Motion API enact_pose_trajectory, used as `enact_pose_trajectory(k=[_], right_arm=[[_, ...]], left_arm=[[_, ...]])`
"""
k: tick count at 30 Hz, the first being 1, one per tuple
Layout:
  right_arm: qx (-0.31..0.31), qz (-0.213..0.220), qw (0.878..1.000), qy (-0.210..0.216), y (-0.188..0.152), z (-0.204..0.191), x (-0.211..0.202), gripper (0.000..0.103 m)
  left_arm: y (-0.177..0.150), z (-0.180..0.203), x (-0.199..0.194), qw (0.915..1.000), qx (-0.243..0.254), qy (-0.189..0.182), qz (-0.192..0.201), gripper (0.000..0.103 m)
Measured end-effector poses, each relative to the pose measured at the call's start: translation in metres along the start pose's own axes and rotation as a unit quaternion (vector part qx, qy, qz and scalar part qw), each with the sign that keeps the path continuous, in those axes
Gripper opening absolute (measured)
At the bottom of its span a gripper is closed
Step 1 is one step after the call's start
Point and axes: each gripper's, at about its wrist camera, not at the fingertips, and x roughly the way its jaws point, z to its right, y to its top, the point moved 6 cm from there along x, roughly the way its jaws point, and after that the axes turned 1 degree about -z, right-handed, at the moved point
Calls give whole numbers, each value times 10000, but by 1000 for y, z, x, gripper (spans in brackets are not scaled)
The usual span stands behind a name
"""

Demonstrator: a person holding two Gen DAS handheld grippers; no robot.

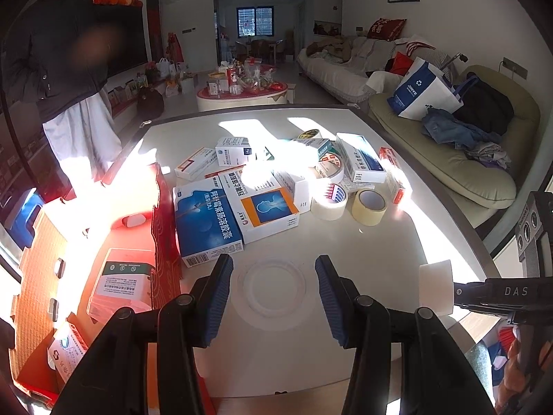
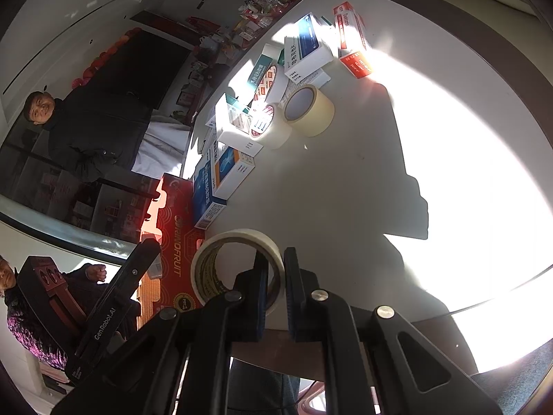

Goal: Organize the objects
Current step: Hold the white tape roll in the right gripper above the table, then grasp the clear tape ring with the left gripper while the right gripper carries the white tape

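Observation:
A pile of medicine boxes (image 1: 235, 204) and tape rolls (image 1: 369, 206) lies on the white table (image 1: 397, 249). My left gripper (image 1: 274, 294) is open and empty above a clear round dish (image 1: 273, 285), near the big blue box (image 1: 204, 221). My right gripper (image 2: 276, 287) is shut on the wall of a beige tape roll (image 2: 238, 238) and holds it over the table's near edge. That roll also shows at the right of the left wrist view (image 1: 435, 287). The pile shows in the right wrist view (image 2: 293, 86).
An open red fruit carton (image 1: 86, 276) with a few boxes inside stands at the table's left edge; it also shows in the right wrist view (image 2: 176, 252). A person (image 1: 65, 69) stands beyond it. A sofa (image 1: 466, 152) lies to the right.

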Motion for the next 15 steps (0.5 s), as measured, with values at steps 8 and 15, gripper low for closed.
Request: enact_pose_trajectory(k=[8, 15], right_arm=[[46, -49, 10000, 49, -3, -1, 2, 9], [51, -93, 9999, 71, -4, -4, 5, 9]], left_arm=[[-1, -2, -1, 9994, -201, -292, -39, 53], [-2, -6, -2, 9986, -329, -414, -55, 53]])
